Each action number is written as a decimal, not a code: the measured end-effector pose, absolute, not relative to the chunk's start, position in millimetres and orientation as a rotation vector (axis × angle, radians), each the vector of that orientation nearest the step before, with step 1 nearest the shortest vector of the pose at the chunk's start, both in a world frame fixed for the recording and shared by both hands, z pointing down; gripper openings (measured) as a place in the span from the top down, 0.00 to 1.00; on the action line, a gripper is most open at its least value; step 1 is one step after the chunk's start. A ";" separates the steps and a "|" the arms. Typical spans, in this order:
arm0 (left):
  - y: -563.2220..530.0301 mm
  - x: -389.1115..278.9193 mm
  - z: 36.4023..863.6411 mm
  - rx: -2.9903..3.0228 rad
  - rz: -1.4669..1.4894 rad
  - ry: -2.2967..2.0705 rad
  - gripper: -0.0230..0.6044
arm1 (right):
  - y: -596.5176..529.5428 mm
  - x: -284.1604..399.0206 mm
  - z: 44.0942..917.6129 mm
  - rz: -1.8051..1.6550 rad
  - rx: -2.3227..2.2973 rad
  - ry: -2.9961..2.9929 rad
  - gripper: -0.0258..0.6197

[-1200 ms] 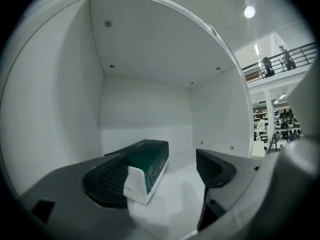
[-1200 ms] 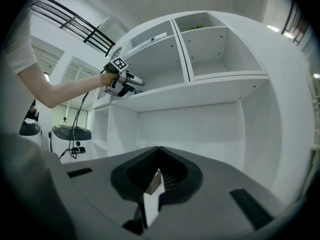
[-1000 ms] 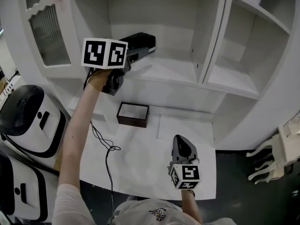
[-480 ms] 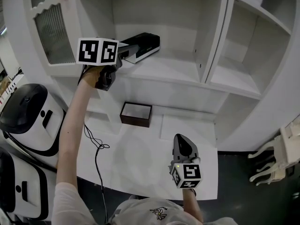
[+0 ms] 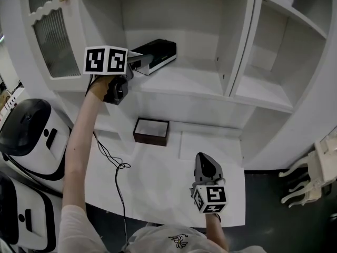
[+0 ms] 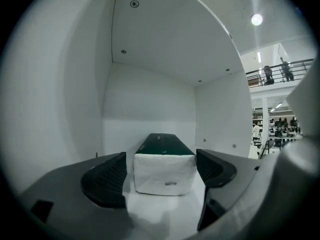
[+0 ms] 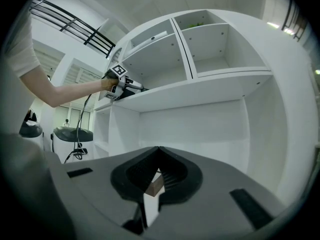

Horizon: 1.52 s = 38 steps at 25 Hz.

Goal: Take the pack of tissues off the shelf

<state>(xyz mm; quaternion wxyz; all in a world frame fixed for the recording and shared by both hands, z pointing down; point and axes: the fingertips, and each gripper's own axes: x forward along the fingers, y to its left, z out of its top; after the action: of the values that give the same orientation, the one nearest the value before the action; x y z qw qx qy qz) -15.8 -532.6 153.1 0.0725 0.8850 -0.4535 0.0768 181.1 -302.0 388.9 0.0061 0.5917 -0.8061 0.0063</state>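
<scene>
White shelving fills the wall, and on the shelf (image 5: 184, 80) in its left bay lies the pack of tissues (image 5: 154, 55), dark on top with a white wrapped end facing outward. It lies lengthwise, running back toward the rear wall.

The person's left arm (image 5: 84, 136) is stretched up and forward, bare from the sleeve to the wrist, with the hand at the edge of the shelf. It holds the left hand-held gripper (image 5: 134, 66) level, pointing into the bay, with the marker cube (image 5: 105, 60) on top. The jaws are spread wide and the pack's white end sits in the gap between the two ribbed pads (image 6: 106, 179). A sliver of space shows on each side, so neither pad is pressing on it.

The right hand-held gripper (image 5: 203, 161) is low and close to the person's body, over the near part of the white table (image 5: 158, 194). It tilts up toward the shelving, and its jaws are closed together on nothing.

On the table, below the shelf, stands a small brown box (image 5: 150, 130), open at the top. A thin black cable (image 5: 113, 159) trails across the table's left side.
</scene>
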 end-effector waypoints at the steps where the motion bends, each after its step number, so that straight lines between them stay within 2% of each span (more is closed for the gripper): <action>1: -533.5 -15.0 153.7 2.658 0.232 -1.339 0.28 | -303.2 181.4 389.9 0.026 1.853 -2.522 0.96; 30: -549.0 -1.4 167.2 2.684 0.412 -1.188 0.28 | -318.7 166.7 396.1 0.058 1.785 -2.574 0.96; 38: -547.6 0.7 165.1 2.674 0.376 -1.230 0.36 | -314.8 172.6 387.6 0.034 1.806 -2.565 0.96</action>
<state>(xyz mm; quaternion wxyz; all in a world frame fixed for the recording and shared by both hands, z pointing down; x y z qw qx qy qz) 0.7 -547.6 165.1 0.0870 0.8978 -0.4130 0.1261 172.6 -314.8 387.6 0.0021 0.5758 -0.8175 0.0109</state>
